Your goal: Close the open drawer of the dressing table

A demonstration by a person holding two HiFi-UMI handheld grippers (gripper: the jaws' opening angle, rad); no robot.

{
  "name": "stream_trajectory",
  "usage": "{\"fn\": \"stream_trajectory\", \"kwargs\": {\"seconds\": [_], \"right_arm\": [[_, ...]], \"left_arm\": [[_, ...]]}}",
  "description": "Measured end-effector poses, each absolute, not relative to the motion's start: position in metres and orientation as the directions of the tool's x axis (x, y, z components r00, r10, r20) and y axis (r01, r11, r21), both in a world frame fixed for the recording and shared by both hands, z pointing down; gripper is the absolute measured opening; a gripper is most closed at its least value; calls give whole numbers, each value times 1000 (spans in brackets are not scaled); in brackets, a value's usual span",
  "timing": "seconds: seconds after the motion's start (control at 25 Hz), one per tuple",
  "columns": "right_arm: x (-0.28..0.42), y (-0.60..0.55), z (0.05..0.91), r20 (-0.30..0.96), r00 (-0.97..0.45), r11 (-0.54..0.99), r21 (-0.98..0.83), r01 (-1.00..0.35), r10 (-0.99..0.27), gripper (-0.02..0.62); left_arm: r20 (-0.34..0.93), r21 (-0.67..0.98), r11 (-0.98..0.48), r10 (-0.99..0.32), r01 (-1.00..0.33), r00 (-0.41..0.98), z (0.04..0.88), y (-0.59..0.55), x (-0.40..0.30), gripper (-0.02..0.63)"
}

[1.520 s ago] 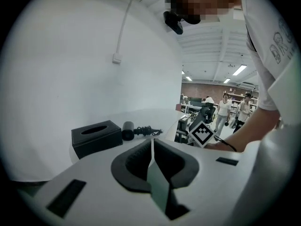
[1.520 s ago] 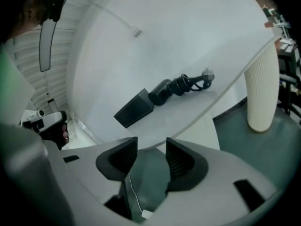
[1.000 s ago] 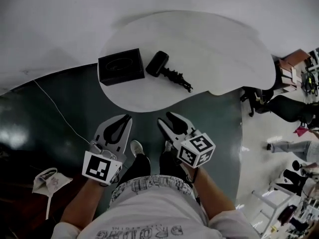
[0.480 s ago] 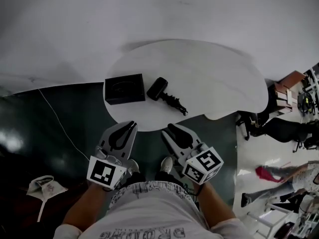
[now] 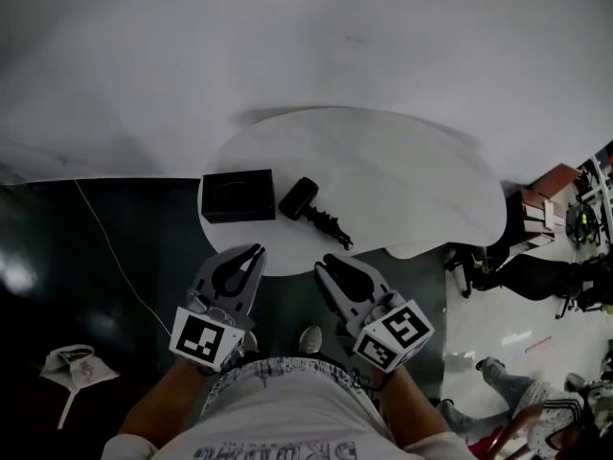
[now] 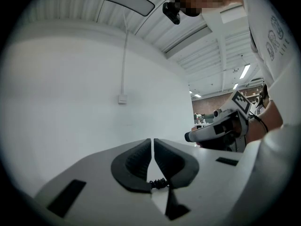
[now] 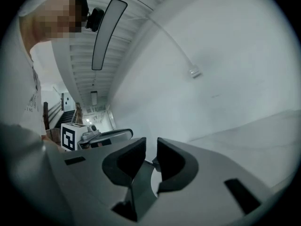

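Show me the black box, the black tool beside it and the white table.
black box [image 5: 238, 195], head view, its top
black tool [image 5: 299, 199], head view, thick end
white table [image 5: 402, 175], head view, bare top

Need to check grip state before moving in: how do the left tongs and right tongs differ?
The left tongs are shut, jaws all but touching; the right tongs show a clear gap, having just been closing. In the head view the left tongs lie nearer the black box, the right tongs nearer the black handled tool. Both are empty, at the white table's near edge.
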State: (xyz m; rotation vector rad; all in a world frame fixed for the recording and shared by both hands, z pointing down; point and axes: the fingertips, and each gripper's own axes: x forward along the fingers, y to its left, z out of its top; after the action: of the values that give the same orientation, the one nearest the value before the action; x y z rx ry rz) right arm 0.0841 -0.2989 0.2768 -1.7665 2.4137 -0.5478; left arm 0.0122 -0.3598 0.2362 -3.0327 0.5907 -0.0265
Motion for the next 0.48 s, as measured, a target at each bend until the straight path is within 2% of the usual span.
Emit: {"fn": "stream_trajectory", "kwargs": {"seconds": [0.48], "right_arm": [[87,-313,259,122,-335,289,-294,-911,-934,17]], "left_arm": [[-14,-50,-921,-385,-385,923,229,-373,19,37]]}}
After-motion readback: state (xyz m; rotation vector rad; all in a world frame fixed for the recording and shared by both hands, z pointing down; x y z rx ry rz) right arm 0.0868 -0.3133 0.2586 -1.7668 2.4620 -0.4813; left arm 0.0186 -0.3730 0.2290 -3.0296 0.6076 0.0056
